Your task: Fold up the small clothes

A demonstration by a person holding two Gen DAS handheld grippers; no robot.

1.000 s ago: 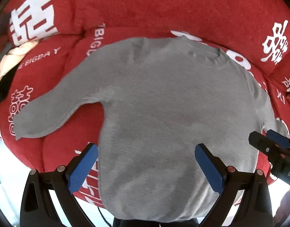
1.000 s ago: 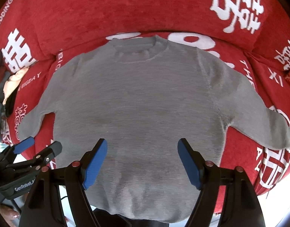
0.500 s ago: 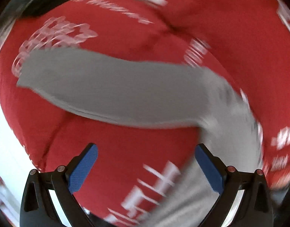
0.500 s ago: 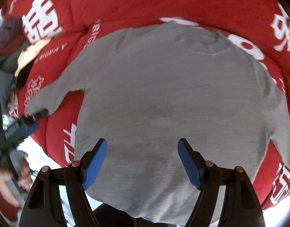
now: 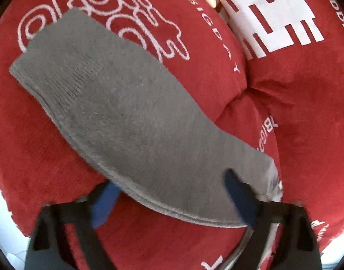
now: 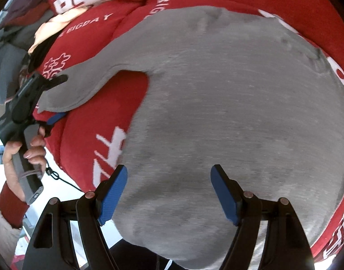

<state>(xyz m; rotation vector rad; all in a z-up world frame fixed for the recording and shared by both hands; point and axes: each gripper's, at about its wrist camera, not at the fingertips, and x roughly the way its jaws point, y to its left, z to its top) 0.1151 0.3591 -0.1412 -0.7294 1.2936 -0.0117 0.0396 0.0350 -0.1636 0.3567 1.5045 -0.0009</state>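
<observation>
One grey sweater (image 6: 228, 112) on a red sofa (image 6: 93, 117); left claw (image 5: 172, 200), just closing, straddles one sleeve (image 5: 118, 112); right claw (image 6: 169, 193) spread.

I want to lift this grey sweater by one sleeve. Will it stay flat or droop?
Probably droop: the grey sweater lies limp, following the red cushion bulges. The sleeve looks thin-knit, so likely light. Its fuzzy surface should grip the left claw pads rather than slip.

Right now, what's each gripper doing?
Left gripper: open, closing around the grey knitted sweater's sleeve.
Right gripper: open, holding nothing.
</observation>
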